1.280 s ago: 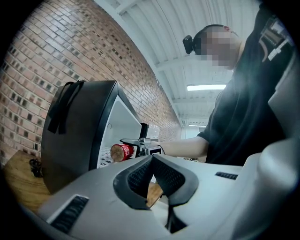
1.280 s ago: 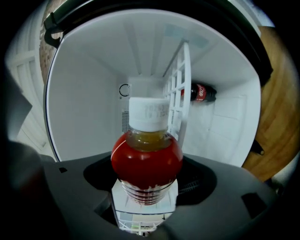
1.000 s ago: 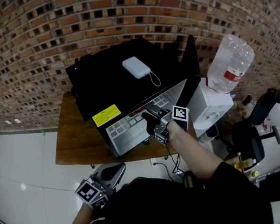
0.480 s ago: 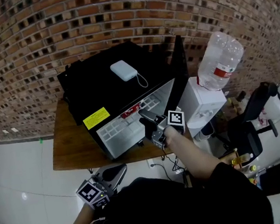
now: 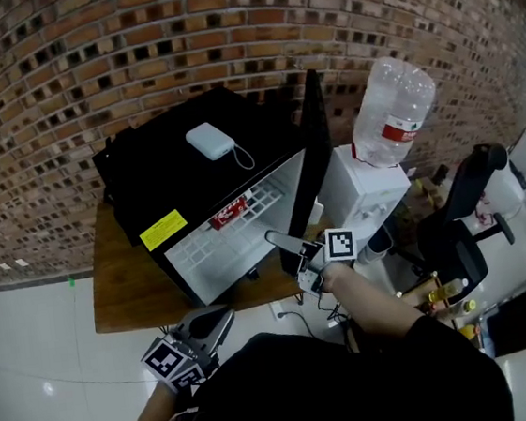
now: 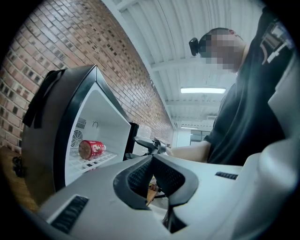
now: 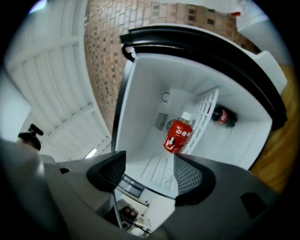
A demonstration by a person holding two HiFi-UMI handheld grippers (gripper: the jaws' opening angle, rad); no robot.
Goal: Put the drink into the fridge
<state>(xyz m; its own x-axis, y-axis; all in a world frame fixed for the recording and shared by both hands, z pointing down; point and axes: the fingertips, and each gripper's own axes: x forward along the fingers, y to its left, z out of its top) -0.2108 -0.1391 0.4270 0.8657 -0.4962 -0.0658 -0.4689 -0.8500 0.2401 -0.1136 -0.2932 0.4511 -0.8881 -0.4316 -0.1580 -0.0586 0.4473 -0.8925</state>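
— While the fridge is standing with its door swung open at mid-frame of the head view, where is the drink lying?

— Noting: the red drink is lying on its side on the white wire shelf inside the fridge, just above centre and a little left. From the right gripper view its white cap is showing, at mid-frame beyond the jaws.

— And the right gripper, what is it doing?

— Hovering in front of the fridge opening, right of centre. Its jaws are standing well apart with nothing between them, and the drink is lying well beyond the tips, untouched.

— What about the left gripper?

— Hanging low at the lower left of the head view, off the near edge of the wooden table. Its jaws are pressing together and gripping nothing.

— Is anything else sharing the scene?

— A dark bottle is lying on the far side of the shelf, right of centre in the right gripper view. A white power bank is resting on the fridge top, with its cord trailing. A white water dispenser carrying an upturned clear bottle is standing just beside the door, upper right. A brick wall is filling the top of the frame.
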